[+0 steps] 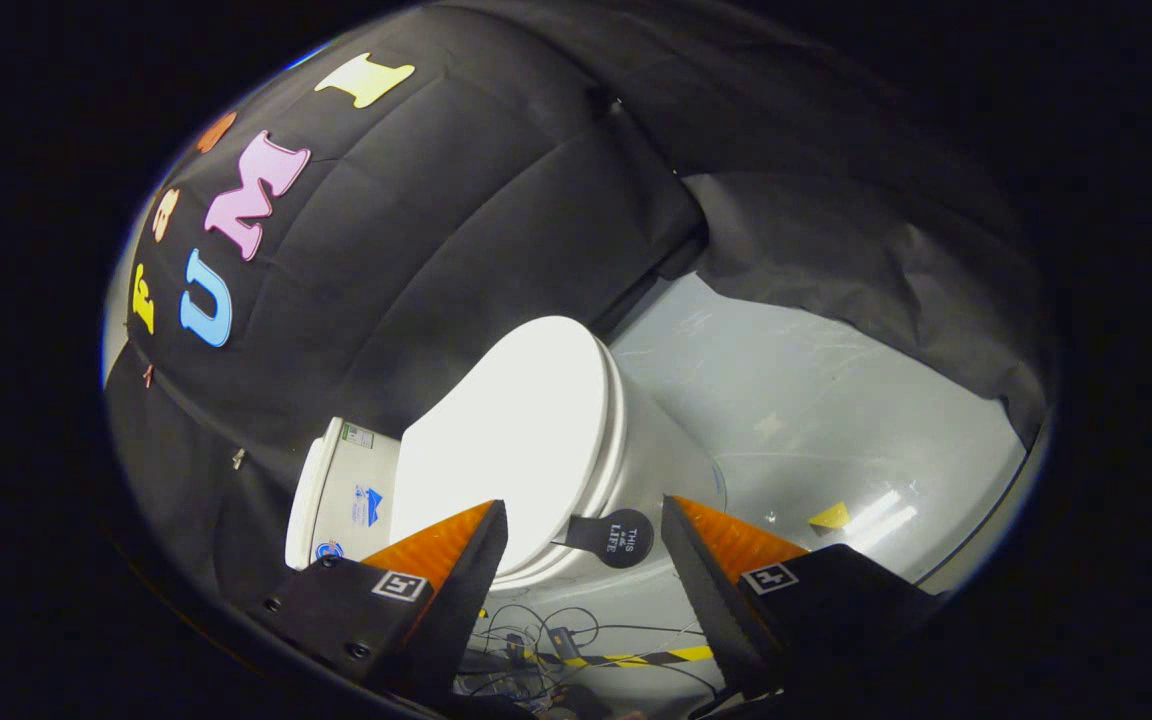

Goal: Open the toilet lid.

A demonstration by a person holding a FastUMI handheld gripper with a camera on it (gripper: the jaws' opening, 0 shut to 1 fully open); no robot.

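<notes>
Claw [584, 560] spread, holding nothing. Lift tab [615, 537] sits btwn the fingers, just ahead, at frame bottom-centre; toilet lid [506, 440] is down beyond it. Risk: fingers close short and miss the tab, or it slips, thin and slick.

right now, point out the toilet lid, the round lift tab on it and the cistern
toilet lid [511, 430], gripper view, middle of its closed top
lift tab [619, 537], gripper view, round disc between the open fingers
cistern [351, 495], gripper view, its side wall
</notes>
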